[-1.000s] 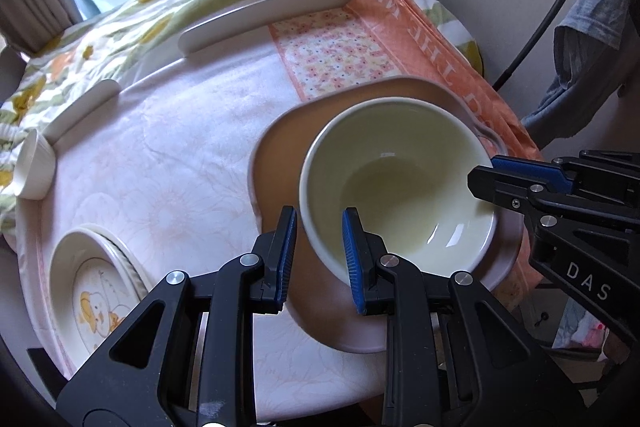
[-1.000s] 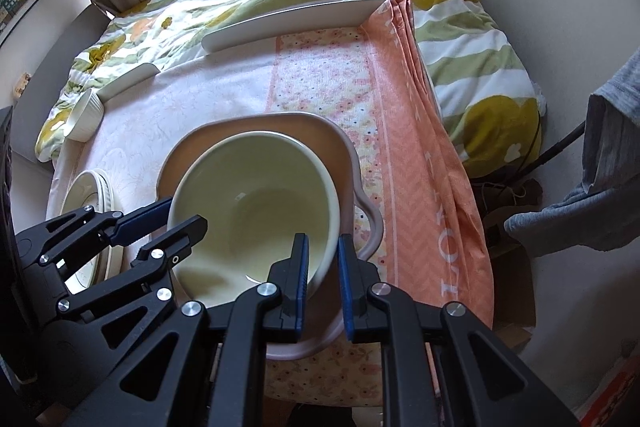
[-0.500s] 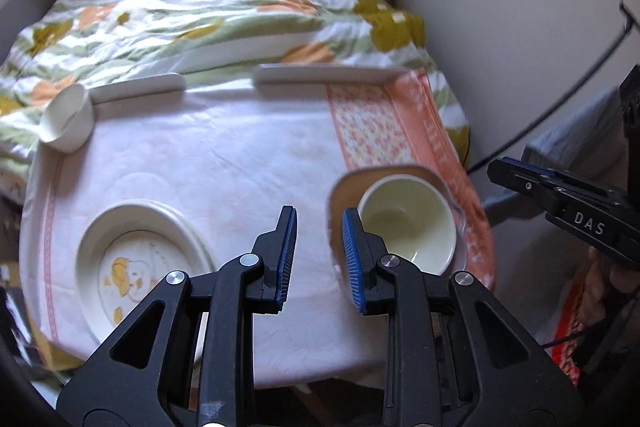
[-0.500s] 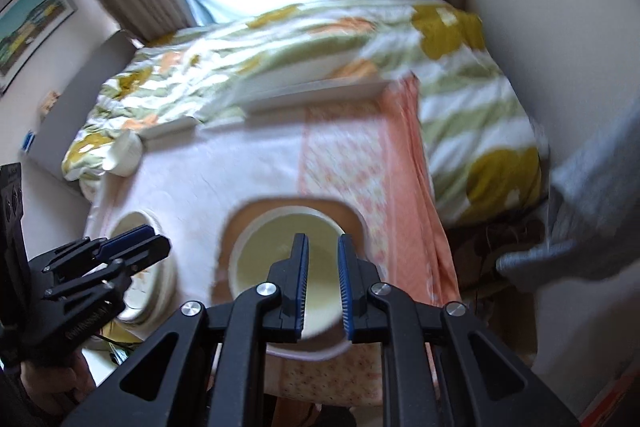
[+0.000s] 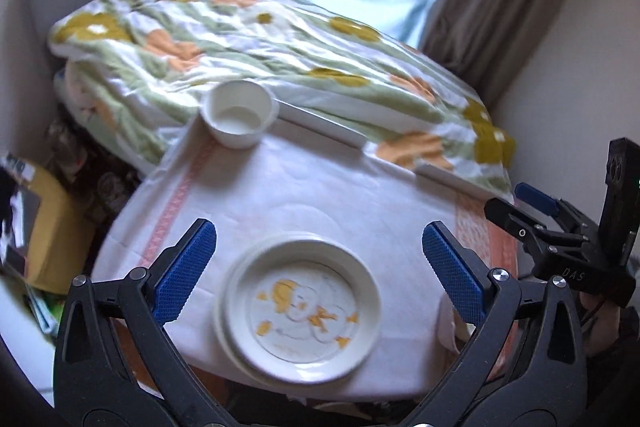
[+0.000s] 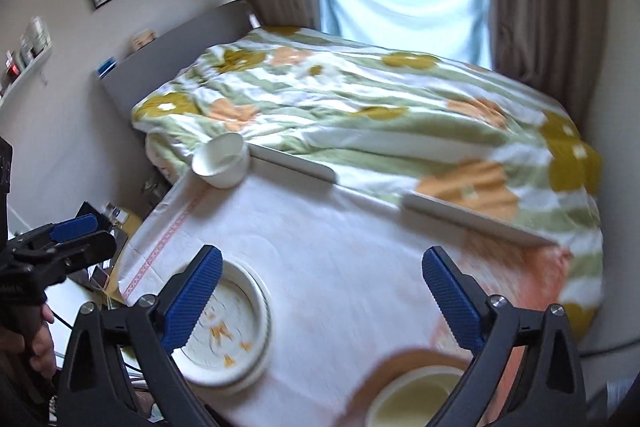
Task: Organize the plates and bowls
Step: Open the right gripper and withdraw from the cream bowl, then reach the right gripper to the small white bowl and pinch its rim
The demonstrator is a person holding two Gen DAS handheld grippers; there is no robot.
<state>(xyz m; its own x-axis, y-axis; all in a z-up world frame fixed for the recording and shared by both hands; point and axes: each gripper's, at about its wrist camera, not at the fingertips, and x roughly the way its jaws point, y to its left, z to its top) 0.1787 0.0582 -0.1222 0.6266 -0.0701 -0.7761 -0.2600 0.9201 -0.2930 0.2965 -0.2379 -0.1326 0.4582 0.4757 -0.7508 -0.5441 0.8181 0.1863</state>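
A stack of white plates with a yellow animal print (image 5: 300,307) sits at the near edge of the cloth-covered table (image 5: 320,187); it also shows in the right wrist view (image 6: 224,339). A small white bowl (image 5: 239,111) stands at the far left corner, seen too in the right wrist view (image 6: 221,159). A pale yellow bowl (image 6: 412,403) sits on a tan plate (image 6: 400,363) at the near right. My left gripper (image 5: 320,267) is open and empty above the plate stack. My right gripper (image 6: 322,291) is open and empty above the table.
A bed with a flowered quilt (image 5: 260,39) lies behind the table. White rails (image 6: 472,219) line the table's far edge. An orange cloth (image 6: 520,275) covers the table's right side. A yellow box (image 5: 44,227) stands on the floor at left.
Both grippers have opened wide and drawn back and up from the yellow bowl. The left one now faces the plate stack; the views swung left.
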